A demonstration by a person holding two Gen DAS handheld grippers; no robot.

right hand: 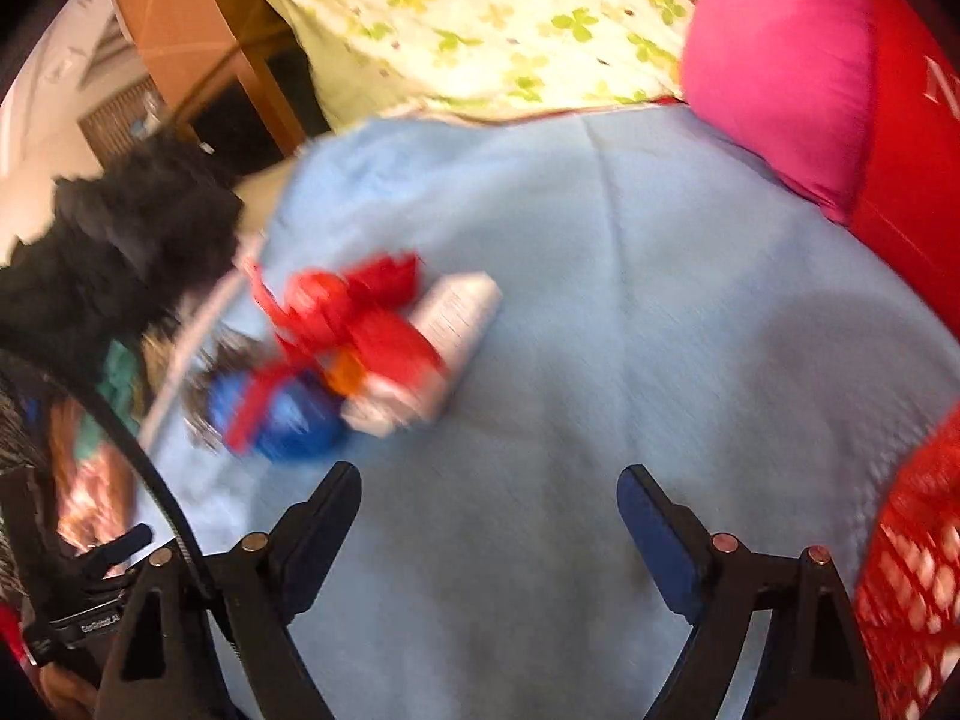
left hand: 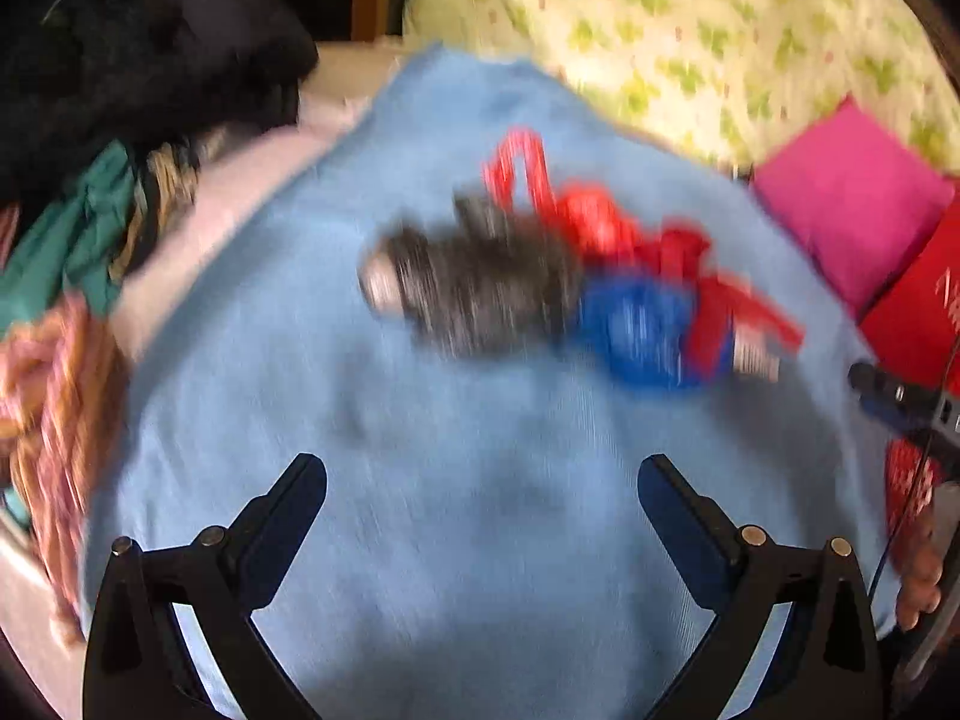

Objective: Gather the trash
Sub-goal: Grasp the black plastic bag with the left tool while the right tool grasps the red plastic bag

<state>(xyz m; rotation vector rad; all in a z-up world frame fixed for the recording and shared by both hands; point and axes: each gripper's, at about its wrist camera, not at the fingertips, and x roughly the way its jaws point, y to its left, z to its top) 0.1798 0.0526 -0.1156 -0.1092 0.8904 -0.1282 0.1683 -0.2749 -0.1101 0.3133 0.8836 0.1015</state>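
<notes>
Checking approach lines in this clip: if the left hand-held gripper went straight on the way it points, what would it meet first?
Probably the bare blue blanket. The left hand-held gripper is open and empty, angled down at it. The blurred trash pile lies farther ahead; depth is unclear.

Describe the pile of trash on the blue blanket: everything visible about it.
The trash pile is a blurred heap of crumpled wrappers: red pieces with a looped strip, a blue piece, a dark grey metallic-looking one and a white one with print. It lies loose on the blue blanket, ahead of both open grippers, and neither touches it.
</notes>
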